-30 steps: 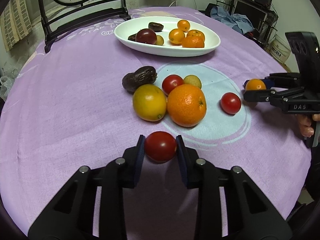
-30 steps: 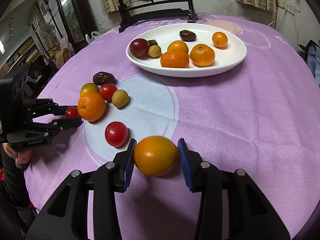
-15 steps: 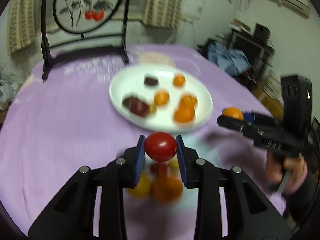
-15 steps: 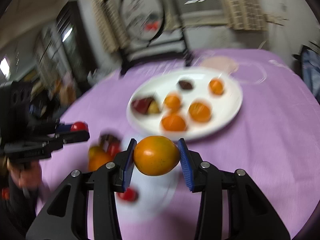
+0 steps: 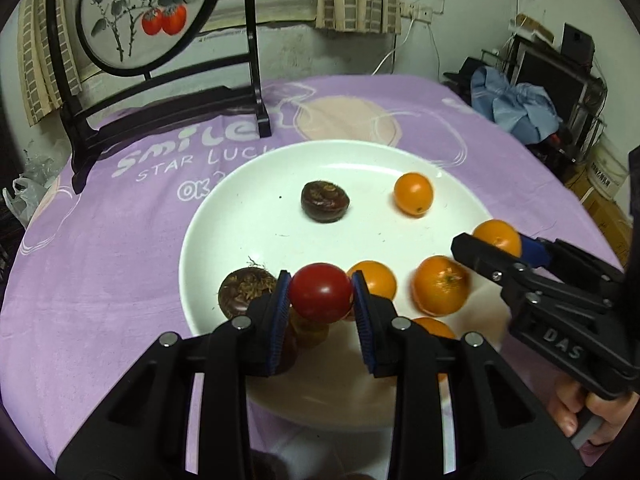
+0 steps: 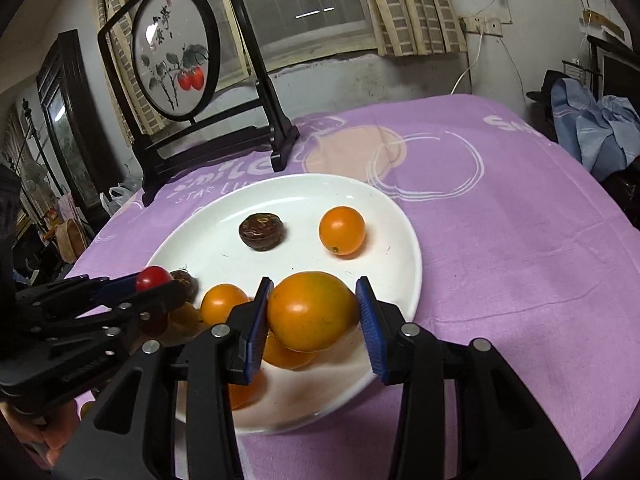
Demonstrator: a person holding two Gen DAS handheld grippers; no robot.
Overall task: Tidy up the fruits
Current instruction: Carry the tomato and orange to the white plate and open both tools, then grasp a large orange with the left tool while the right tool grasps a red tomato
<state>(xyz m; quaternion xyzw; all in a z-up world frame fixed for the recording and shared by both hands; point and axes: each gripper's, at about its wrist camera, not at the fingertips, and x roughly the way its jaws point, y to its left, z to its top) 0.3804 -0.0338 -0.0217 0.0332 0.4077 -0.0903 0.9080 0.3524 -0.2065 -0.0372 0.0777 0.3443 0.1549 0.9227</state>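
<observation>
My left gripper [image 5: 320, 298] is shut on a red cherry tomato [image 5: 320, 297] and holds it above the near left part of the white plate [image 5: 248, 220]. My right gripper [image 6: 313, 314] is shut on an orange tomato [image 6: 312, 311] above the plate's [image 6: 404, 236] near right side. Each gripper shows in the other view, the right one [image 5: 496, 246] and the left one [image 6: 158, 286]. On the plate lie several orange fruits [image 5: 413, 199], a tangerine [image 5: 440, 286] and dark brown fruits [image 5: 325, 201].
A purple cloth [image 5: 100, 248] covers the round table. A black stand with a round persimmon painting [image 5: 148, 16] stands behind the plate. Blue clothes [image 5: 516, 108] and shelves are off the table at the right.
Both grippers rose from the table with their fruits and moved forward over the plate. The loose fruits on the cloth dropped out of view.
</observation>
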